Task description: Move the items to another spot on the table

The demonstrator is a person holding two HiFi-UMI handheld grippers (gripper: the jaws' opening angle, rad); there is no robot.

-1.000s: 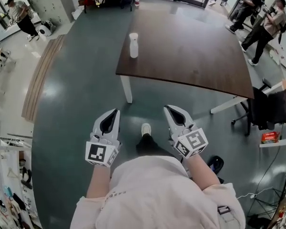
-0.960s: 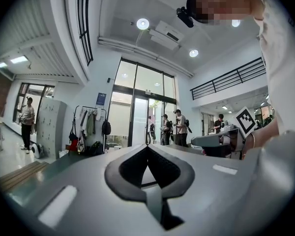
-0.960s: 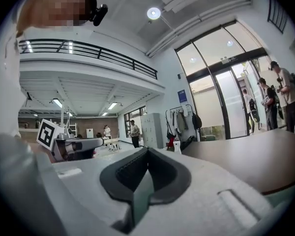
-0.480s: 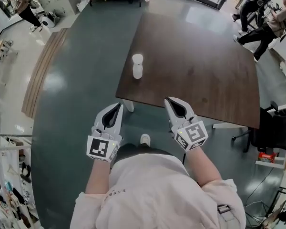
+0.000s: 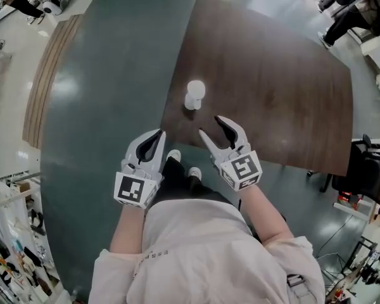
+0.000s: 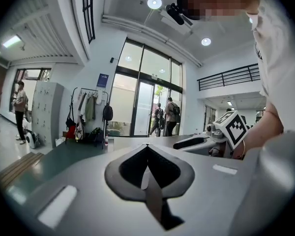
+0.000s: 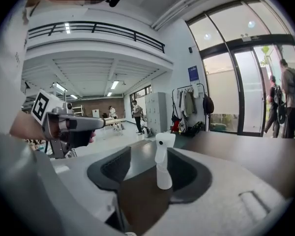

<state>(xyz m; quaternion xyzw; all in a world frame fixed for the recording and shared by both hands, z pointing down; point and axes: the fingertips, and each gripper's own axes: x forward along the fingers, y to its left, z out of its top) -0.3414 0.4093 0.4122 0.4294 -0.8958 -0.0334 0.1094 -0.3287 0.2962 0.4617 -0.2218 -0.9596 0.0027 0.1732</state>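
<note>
The right hand-held gripper [image 5: 210, 125], jaws opening and empty, faces a white plastic spray bottle [image 5: 193, 97] upright on the dark brown wooden bench [image 5: 272, 75]; the left hand-held gripper [image 5: 157, 135] is closed.

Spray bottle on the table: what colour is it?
The spray bottle is plain white, head and body alike; the right gripper view shows it best.

Left tongs [image 6: 147, 146]: jaws closed together, tips meeting, nothing between them. Beyond the tips, to the left: green floor [image 6: 59, 154]. Far left: grey lockers [image 6: 43, 113], with a person [image 6: 20, 109] standing beside them. Far centre: coats and bags [image 6: 86, 113] hanging on a rack, then tall glass doors [image 6: 137, 107] with two people [image 6: 167, 116] at the opening. Near right: the operator's pale shirt [image 6: 280, 63].
</note>
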